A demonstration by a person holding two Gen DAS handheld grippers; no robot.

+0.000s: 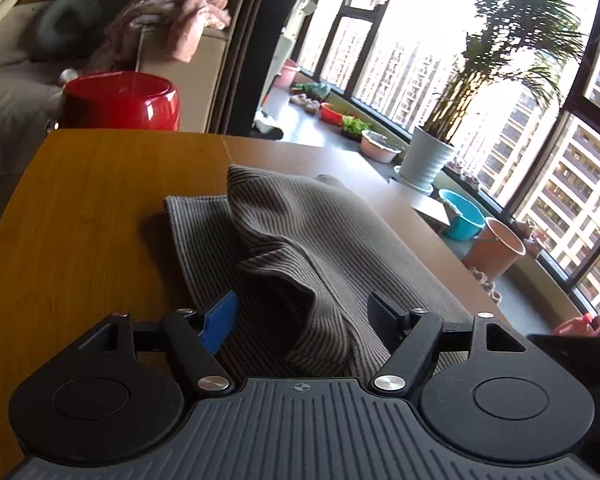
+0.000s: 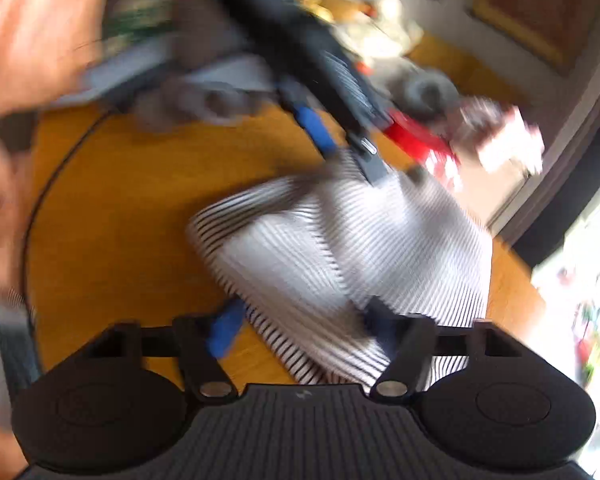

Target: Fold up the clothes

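A: Could you read any brand or label?

B: No writing was legible in either view; the right wrist view was smeared with blur.

A: Start at the left, then.

B: The left gripper [image 1: 304, 314] was spread wide, its blue-padded finger left of a raised fold and its black finger right of it, pinching nothing. Beyond its left finger stood a red pot [image 1: 120, 100].

A: And the garment?

B: The striped garment [image 1: 300, 248], thin dark lines on pale cloth, lay rumpled on the wooden table [image 1: 80, 220] between and ahead of those fingers. In the right wrist view the right gripper [image 2: 304, 320] was also spread, straddling the near corner of the cloth [image 2: 340, 248]. Whether its fingers touched the fabric, I couldn't tell.
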